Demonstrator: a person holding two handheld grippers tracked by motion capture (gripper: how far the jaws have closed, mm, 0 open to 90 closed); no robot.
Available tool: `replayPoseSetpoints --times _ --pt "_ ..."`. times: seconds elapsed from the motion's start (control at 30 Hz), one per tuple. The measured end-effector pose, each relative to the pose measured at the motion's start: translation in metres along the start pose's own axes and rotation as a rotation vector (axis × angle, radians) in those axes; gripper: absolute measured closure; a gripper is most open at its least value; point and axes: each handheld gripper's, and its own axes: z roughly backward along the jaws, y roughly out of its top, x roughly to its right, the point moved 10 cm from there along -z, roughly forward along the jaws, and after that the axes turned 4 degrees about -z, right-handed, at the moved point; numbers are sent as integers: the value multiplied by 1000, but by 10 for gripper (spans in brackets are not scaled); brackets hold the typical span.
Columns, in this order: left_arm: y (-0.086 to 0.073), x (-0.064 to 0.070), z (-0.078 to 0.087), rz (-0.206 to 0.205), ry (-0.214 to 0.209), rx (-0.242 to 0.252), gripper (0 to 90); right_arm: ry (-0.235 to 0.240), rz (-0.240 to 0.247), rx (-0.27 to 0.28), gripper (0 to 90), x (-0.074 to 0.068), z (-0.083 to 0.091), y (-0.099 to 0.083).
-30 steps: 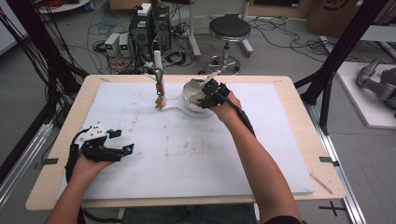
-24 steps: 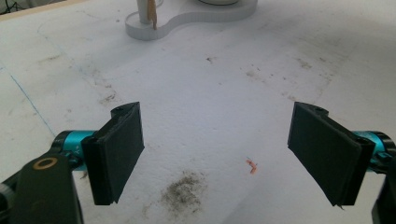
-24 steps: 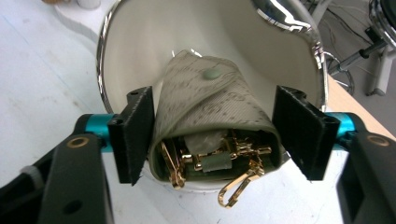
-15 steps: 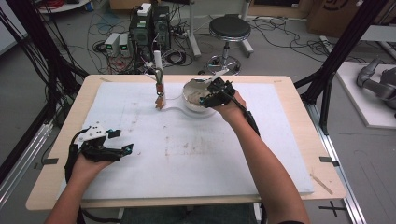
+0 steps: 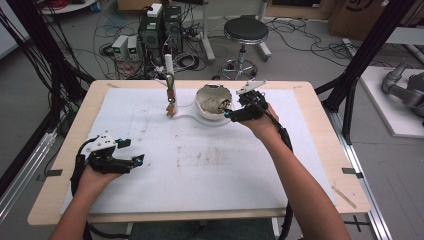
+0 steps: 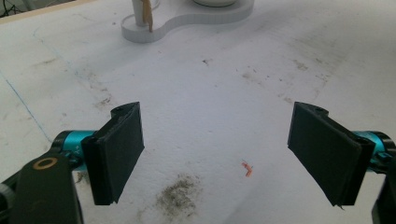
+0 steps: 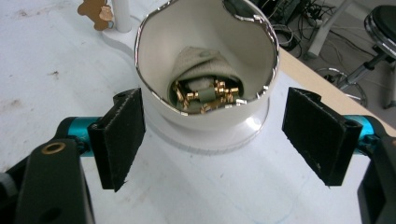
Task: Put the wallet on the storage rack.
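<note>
While the right gripper (image 7: 212,140) hangs with its jaws spread wide and nothing between them, the white bowl (image 7: 205,60) stands just ahead of it, its near wall reaching roughly level with the jaw tips and its body centred between them. The bowl sits on a flat white stand (image 5: 192,119), whose thin post (image 5: 169,85) rises beyond the left jaw with a small brown figure (image 7: 95,14) hanging beside it.

My guess is that the bowl is a stiff, glossy shell with a thin, wavy, silvered rim, so it should be slippery and easy to chip. A hold low on the rounded body would seem safer than pinching the rim. Inside lie a crumpled grey cloth (image 7: 198,63) and a heap of small gold pieces (image 7: 205,95), light and loose, apt to scatter if the bowl tips.

The left gripper (image 6: 215,154) is also wide open and empty, low over the stained white mat (image 6: 210,84), well apart from the bowl, with a tiny orange scrap (image 6: 247,169) between its jaws.

What the gold pieces are I cannot make out, and the cloth hides whatever lies under it. The bowl's foot is hidden behind its belly.
</note>
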Motion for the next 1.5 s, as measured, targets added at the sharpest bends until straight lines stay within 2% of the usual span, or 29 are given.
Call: replayPoseSetpoints --times 0.17,0.27,0.6,1.03,1.27,1.4,1.43,1.5 --pt "0 1 0 -6 0 -2 182 7 -25 -4 218 5 8 -10" --pt "1 1 0 -6 1 2 183 12 -20 30 218 6 16 -14" --pt "5 3 0 -21 -2 24 182 14 -61 105 218 8 40 -36" --pt "10 7 0 -35 -14 49 182 32 -58 170 209 -5 69 -70" --pt "13 8 -2 -36 -14 59 182 36 -73 181 208 -9 74 -95" --pt "14 7 -3 -37 -10 63 182 37 -98 175 208 -8 73 -106" --pt "16 8 -4 -35 -10 67 182 21 -114 176 208 -6 71 -113" --pt "17 8 -6 -38 -11 67 182 23 -135 168 208 -5 69 -122"
